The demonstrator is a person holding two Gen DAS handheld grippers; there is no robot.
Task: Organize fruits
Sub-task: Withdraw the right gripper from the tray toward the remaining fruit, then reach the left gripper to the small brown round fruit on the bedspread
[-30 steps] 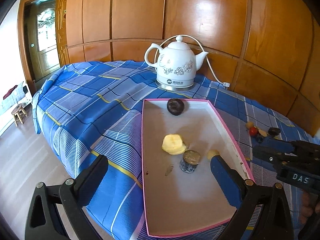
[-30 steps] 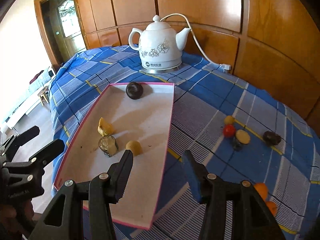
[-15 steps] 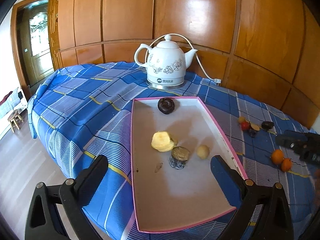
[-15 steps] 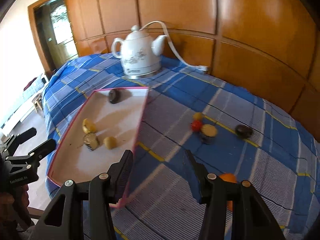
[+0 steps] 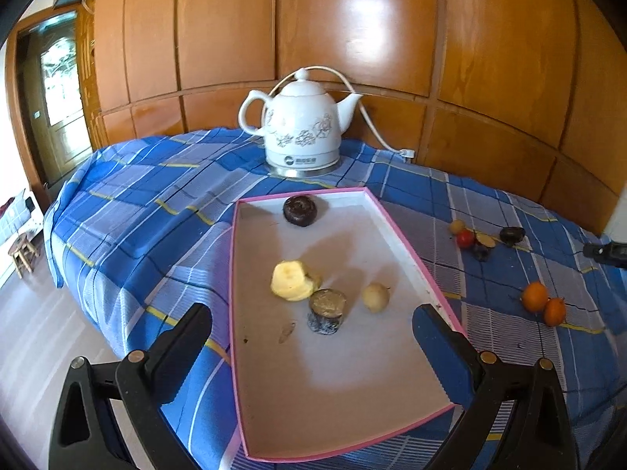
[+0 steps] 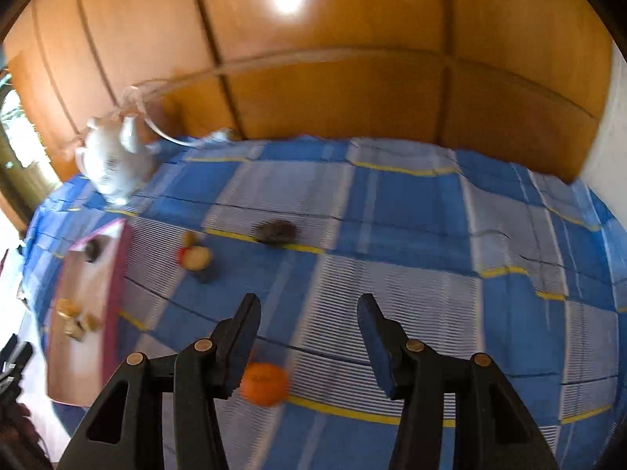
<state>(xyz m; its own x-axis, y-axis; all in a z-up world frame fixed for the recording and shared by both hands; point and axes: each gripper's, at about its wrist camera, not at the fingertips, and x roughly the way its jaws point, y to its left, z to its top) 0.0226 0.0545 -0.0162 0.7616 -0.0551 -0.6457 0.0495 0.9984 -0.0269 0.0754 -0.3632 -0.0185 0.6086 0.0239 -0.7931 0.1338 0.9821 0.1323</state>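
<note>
Where wood panelling point(image 5: 352, 31) backs blue checked cloth point(image 5: 149, 196), both jaws spread, empty.

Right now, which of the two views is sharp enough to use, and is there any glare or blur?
Left wrist view: sharp, fisheye-bent edges, glare on the wood panelling; tray and kettle read clearly. Right wrist view: motion-blurred, kettle and orange fruit smeared, glare patch on the wall; right hand-held gripper open.

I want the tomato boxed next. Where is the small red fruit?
In the left wrist view the small red fruit lies on the tablecloth right of the pink-rimmed tray, beside a small yellowish fruit.
</note>
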